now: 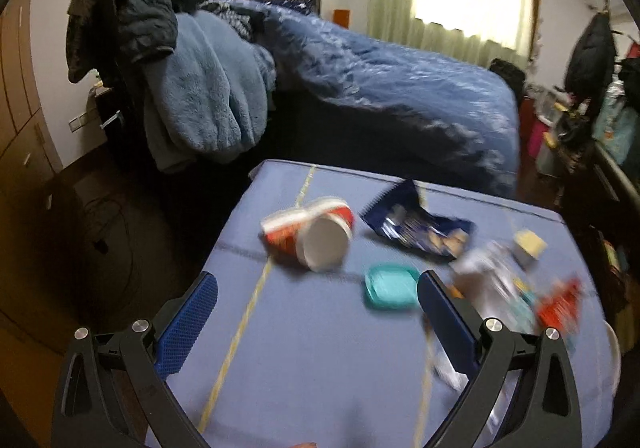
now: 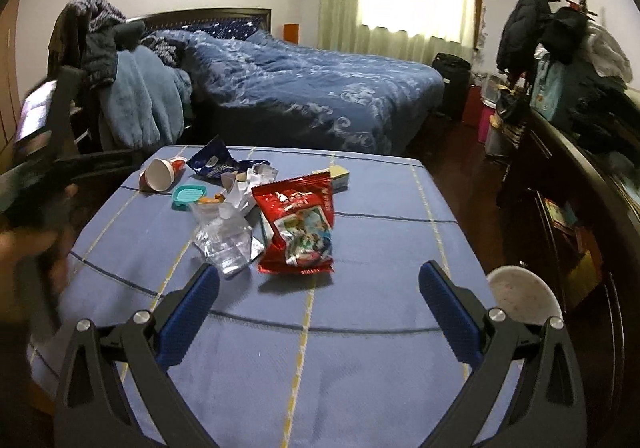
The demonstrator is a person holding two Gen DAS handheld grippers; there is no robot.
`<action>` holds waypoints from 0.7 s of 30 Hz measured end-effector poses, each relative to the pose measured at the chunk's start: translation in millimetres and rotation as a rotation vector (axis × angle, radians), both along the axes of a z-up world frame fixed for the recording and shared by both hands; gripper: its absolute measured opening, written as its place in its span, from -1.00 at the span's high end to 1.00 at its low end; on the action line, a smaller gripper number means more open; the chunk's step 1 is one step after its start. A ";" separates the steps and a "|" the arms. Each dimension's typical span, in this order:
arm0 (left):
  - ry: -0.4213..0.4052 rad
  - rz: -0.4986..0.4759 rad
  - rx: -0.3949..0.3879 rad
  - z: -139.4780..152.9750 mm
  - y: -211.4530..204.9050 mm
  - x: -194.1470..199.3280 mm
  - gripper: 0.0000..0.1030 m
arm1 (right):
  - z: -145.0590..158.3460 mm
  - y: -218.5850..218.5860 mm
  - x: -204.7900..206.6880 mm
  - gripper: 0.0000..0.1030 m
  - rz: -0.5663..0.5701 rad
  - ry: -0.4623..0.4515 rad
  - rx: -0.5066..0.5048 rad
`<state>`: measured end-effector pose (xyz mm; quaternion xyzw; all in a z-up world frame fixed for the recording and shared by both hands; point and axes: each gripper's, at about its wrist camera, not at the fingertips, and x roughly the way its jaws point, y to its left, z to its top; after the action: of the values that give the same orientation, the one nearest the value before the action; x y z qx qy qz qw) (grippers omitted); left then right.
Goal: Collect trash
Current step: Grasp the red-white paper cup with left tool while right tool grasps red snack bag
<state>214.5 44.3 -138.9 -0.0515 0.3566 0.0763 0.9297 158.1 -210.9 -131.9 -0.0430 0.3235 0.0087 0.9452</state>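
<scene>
Nothing collected yet, by look of it: all trash lies on table [image 2: 360, 348].

Landmark: red snack bag [image 2: 298, 226].
- Clear crumpled plastic [image 2: 224, 244] touching its left side.
- Teal lid [image 2: 188, 195], paper cup [image 2: 160, 175] on side, dark blue wrapper [image 2: 218, 164] beyond, to left.
- White bowl [image 2: 524, 294] right, at table edge.

Print on bags unreadable.

Left gripper [image 1: 318, 312], right gripper [image 2: 318, 304]: fingers spread wide, holding nothing.
</scene>
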 end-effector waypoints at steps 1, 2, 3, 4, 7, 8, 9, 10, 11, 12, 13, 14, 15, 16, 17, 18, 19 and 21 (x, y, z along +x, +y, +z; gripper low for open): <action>0.010 0.008 0.002 -3.4 1.2 3.0 -0.93 | -1.6 1.7 7.3 -0.93 0.003 0.007 -0.004; 0.029 0.014 -0.008 -11.1 3.2 9.4 -0.93 | -2.7 1.7 12.2 -0.93 0.006 0.011 -0.006; 0.054 0.024 -0.019 -17.7 5.4 13.6 -0.93 | -3.9 2.4 20.3 -0.93 0.008 0.019 -0.008; 0.078 0.031 -0.031 -24.8 7.1 17.0 -0.93 | -4.8 2.4 26.3 -0.93 0.008 0.024 -0.008; 0.121 0.048 -0.060 -38.3 16.1 23.1 -0.93 | -6.9 0.8 45.7 -0.93 0.001 0.036 0.003; 0.132 0.055 -0.055 -42.0 16.7 23.1 -0.93 | -7.5 -1.1 51.2 -0.93 0.000 0.039 0.008; 0.143 0.061 -0.047 -47.3 15.2 22.6 -0.93 | -7.9 -2.7 57.4 -0.93 -0.003 0.042 0.013; 0.147 0.061 -0.043 -49.5 15.3 21.1 -0.93 | -8.4 -3.8 63.2 -0.93 -0.006 0.046 0.018; 0.154 0.063 -0.035 -52.7 15.8 16.9 -0.93 | -8.9 -4.7 68.2 -0.93 -0.008 0.049 0.023; 0.188 0.064 -0.033 -56.3 16.1 15.3 -0.93 | -9.9 -5.4 71.4 -0.93 -0.010 0.052 0.027; 0.198 0.063 -0.029 -56.9 16.2 14.4 -0.93 | -10.2 -6.4 74.6 -0.93 -0.012 0.056 0.031; 0.178 0.060 -0.017 -56.7 16.3 12.8 -0.93 | -10.8 -7.2 77.9 -0.93 -0.014 0.060 0.035; 0.175 0.049 -0.036 -55.4 18.7 14.4 -0.93 | -11.3 -9.0 81.3 -0.93 -0.017 0.066 0.041; 0.173 0.048 -0.045 -55.4 18.8 15.5 -0.92 | -12.4 -10.5 83.4 -0.93 -0.021 0.070 0.047; 0.168 0.053 -0.043 -54.5 18.0 13.3 -0.82 | -13.4 -11.8 85.7 -0.93 -0.024 0.076 0.053; 0.164 0.048 -0.044 -53.8 16.5 11.9 -0.82 | -14.1 -13.7 89.1 -0.93 -0.028 0.085 0.060; 0.162 0.039 -0.054 -53.9 15.7 13.4 -0.82 | -15.4 -15.0 90.6 -0.93 -0.030 0.090 0.065; 0.155 0.027 -0.065 -52.6 14.1 11.0 -0.81 | -18.1 -15.8 94.3 -0.93 -0.033 0.101 0.072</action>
<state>225.5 58.4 -191.5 -0.0806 0.4289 0.0809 0.8961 252.4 -226.7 -150.0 -0.0032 0.3709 0.0072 0.9286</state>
